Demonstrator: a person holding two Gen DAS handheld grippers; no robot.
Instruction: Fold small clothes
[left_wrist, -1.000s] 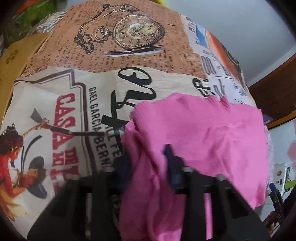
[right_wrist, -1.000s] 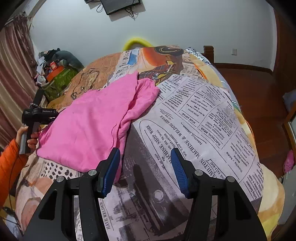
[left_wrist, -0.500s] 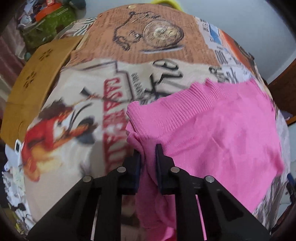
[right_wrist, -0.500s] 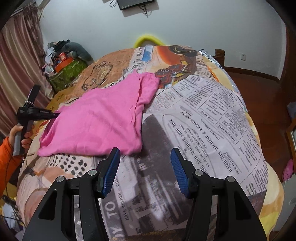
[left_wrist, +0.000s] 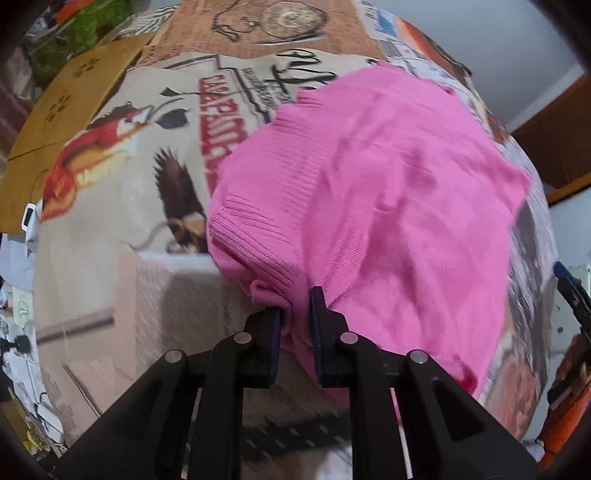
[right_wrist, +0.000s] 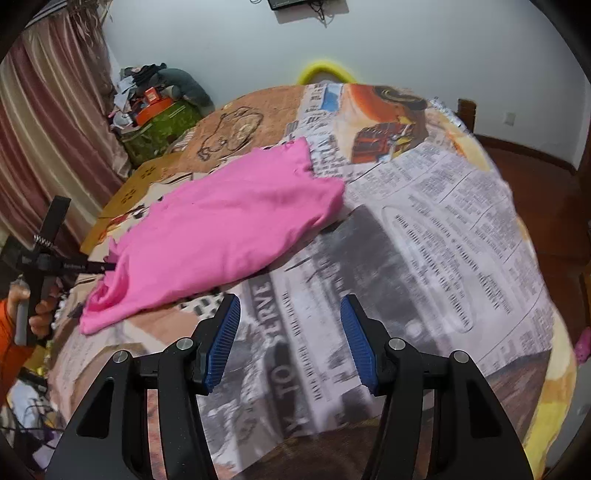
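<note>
The left gripper (left_wrist: 294, 318) pinches a ribbed corner of the pink sweater (left_wrist: 388, 206) lying on the printed bedspread (right_wrist: 424, 236), the right gripper (right_wrist: 290, 332) gapes empty nearby, and the soft, light knit will likely sag, so another corner suits best

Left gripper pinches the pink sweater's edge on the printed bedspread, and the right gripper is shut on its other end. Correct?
Not quite. The right gripper is open and holds nothing, as the right wrist view shows; the left gripper does pinch the pink sweater.

Left wrist view: close behind the pink garment (left_wrist: 388, 206). Right wrist view: farther back, facing the same garment across the bed (right_wrist: 443, 229).
</note>
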